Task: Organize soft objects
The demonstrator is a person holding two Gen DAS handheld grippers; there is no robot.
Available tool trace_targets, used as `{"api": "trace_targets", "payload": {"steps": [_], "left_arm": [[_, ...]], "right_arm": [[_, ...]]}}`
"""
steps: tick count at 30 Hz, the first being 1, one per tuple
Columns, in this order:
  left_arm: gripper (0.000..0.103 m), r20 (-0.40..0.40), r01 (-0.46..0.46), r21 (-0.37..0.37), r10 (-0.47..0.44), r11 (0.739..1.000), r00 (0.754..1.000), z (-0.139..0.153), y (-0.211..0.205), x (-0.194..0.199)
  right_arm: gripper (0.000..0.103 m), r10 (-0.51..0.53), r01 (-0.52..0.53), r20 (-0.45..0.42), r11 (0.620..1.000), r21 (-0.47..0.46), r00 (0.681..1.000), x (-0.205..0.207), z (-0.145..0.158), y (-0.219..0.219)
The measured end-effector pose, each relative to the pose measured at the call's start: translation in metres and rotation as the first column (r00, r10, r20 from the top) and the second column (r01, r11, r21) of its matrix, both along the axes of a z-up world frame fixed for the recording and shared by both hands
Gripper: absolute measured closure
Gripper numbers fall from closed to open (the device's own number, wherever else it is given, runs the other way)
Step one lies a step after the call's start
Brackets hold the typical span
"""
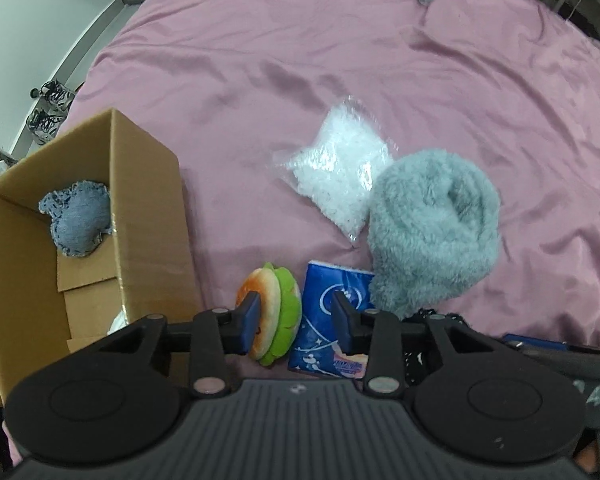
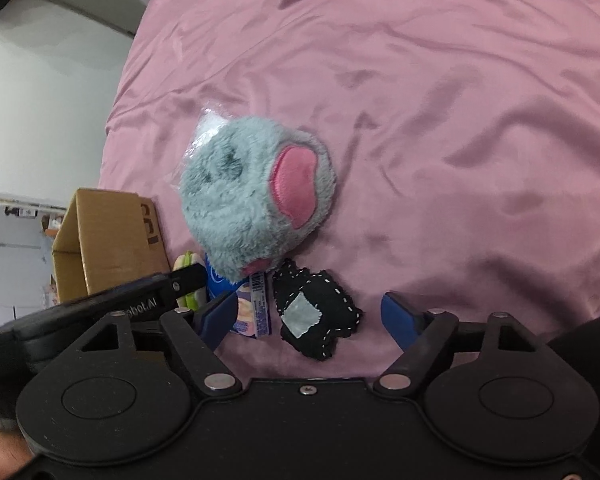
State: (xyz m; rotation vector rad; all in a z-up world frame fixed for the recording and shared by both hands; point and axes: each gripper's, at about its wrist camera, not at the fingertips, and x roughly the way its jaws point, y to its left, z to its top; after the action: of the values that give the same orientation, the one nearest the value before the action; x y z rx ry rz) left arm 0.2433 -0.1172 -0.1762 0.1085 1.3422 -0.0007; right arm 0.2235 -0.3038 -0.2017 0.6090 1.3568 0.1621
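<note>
The cardboard box (image 1: 148,216) stands open at the left edge of the bed (image 1: 340,60), likely as the collection bin: a frayed denim heart cushion (image 1: 78,220) already lies in its bottom. The rest of the soft things sit clustered on the pink satin sheet just right of the box, within easy reach of both tools. The left gripper (image 1: 296,316) hangs over the plush burger (image 1: 274,312), its blue-padded fingers (image 1: 250,316) spread to either side of the toy and the tissue pack (image 1: 328,320), holding nothing; that straddle suggests the burger is the next pick. The right gripper (image 2: 308,316) is likewise parted and empty, above a black felt patch (image 2: 316,312) stitched in white with a grey square. Beyond lie a shaggy grey-green plush (image 2: 244,200) with a smooth pink inset, and a crinkly clear bag of white pellets (image 1: 336,176) partly tucked beneath it. All squashy, so light squeezes should do
</note>
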Motion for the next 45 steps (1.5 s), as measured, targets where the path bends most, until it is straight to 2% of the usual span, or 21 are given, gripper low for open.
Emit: {"api": "trace_targets", "payload": {"steps": [5,13,14,18,28,29,31,32,33,35,38,45], "left_arm": [[0.071,-0.011,0.01,0.059,-0.01,0.998,1.0,-0.011,-0.003,0.002],[0.072,-0.023,0.045,0.112,-0.042,0.993,0.999,-0.015,-0.006,0.008],[0.08,-0.018,0.028,0.118,-0.026,0.993,0.999,-0.015,-0.003,0.008],[0.087,-0.004,-0.002,0.1,0.002,0.995,1.0,-0.012,0.004,0.007],[0.088,0.06,-0.031,0.032,0.029,0.999,0.998,0.019,0.013,0.002],[0.088,0.067,-0.034,0.021,0.032,0.999,0.997,0.022,0.014,0.001],[0.087,0.077,-0.039,0.002,0.039,0.999,0.996,0.029,0.018,0.0],[0.087,0.084,-0.043,-0.006,0.043,0.999,0.996,0.031,0.02,-0.001],[0.087,0.089,-0.046,-0.016,0.047,0.999,0.995,0.034,0.021,-0.002],[0.087,0.098,-0.049,-0.033,0.052,0.998,0.994,0.038,0.025,-0.004],[0.087,0.111,-0.053,-0.053,0.059,0.997,0.992,0.045,0.029,-0.006],[0.087,0.141,-0.073,-0.106,0.088,0.992,0.986,0.059,0.045,-0.014]], "right_arm": [[0.029,-0.01,0.01,-0.007,1.0,0.007,1.0,0.002,-0.003,0.0],[0.029,-0.009,0.01,-0.018,1.0,0.025,1.0,0.004,-0.005,-0.002],[0.029,-0.008,0.009,-0.019,1.0,0.025,1.0,0.004,-0.005,-0.002],[0.029,-0.001,0.002,-0.027,0.999,0.034,1.0,0.004,-0.008,0.0],[0.029,0.067,-0.067,-0.019,0.997,-0.024,0.998,0.005,-0.021,0.029],[0.03,0.075,-0.075,-0.011,0.996,-0.038,0.997,0.005,-0.02,0.032],[0.042,0.097,-0.096,0.008,0.992,-0.081,0.995,0.003,-0.018,0.038],[0.055,0.104,-0.102,0.012,0.99,-0.101,0.994,0.002,-0.017,0.039],[0.061,0.107,-0.105,0.013,0.988,-0.111,0.994,0.001,-0.016,0.039],[0.067,0.098,-0.096,0.019,0.991,-0.094,0.995,0.0,-0.013,0.036],[0.07,0.078,-0.074,0.044,0.994,-0.074,0.996,-0.002,-0.006,0.033],[0.07,0.039,-0.032,0.107,0.997,-0.067,0.993,-0.009,0.018,0.027]]}}
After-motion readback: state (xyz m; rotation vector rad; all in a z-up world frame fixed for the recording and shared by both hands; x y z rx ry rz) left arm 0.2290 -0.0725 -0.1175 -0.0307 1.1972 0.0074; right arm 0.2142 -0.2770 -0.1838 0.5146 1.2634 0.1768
